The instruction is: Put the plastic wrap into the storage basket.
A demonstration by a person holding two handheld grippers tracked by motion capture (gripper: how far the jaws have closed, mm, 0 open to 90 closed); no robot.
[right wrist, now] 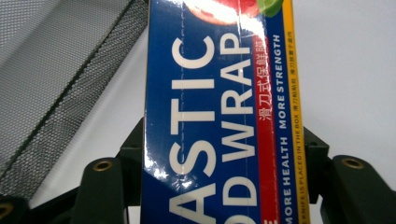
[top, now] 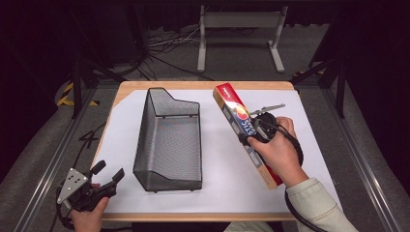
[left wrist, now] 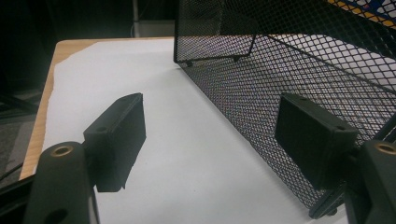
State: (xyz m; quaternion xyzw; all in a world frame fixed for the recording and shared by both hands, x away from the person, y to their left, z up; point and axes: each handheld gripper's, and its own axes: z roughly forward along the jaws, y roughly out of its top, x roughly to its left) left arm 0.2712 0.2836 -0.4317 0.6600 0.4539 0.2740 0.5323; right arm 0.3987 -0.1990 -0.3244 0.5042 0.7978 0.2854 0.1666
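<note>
The right gripper (top: 252,126) has its jaws clenched on the long blue, red and yellow cardboard box of plastic food wrap (top: 244,131). The box is up off the white sheet on the tabletop (top: 309,140), near the right edge, and it slants from the far middle back toward the near right corner. The black wire mesh basket (top: 169,140) stands in the middle of the tabletop, just left of the box.

It looks like the box is meant to go into the basket. To do this well, keep the squeeze firm, because the box is long and could swing or slip. Lift it high enough to clear the basket's wall, turn it so it lines up with the long way of the basket, and lower it slowly before letting go.

The right hand (top: 275,152) wraps the gripper from behind, with the forearm and pale sleeve coming in from the near right corner. The left gripper (top: 104,176) rests low at the near left corner, its jaws spread apart with nothing between them, pointing along the basket's left wall.
</note>
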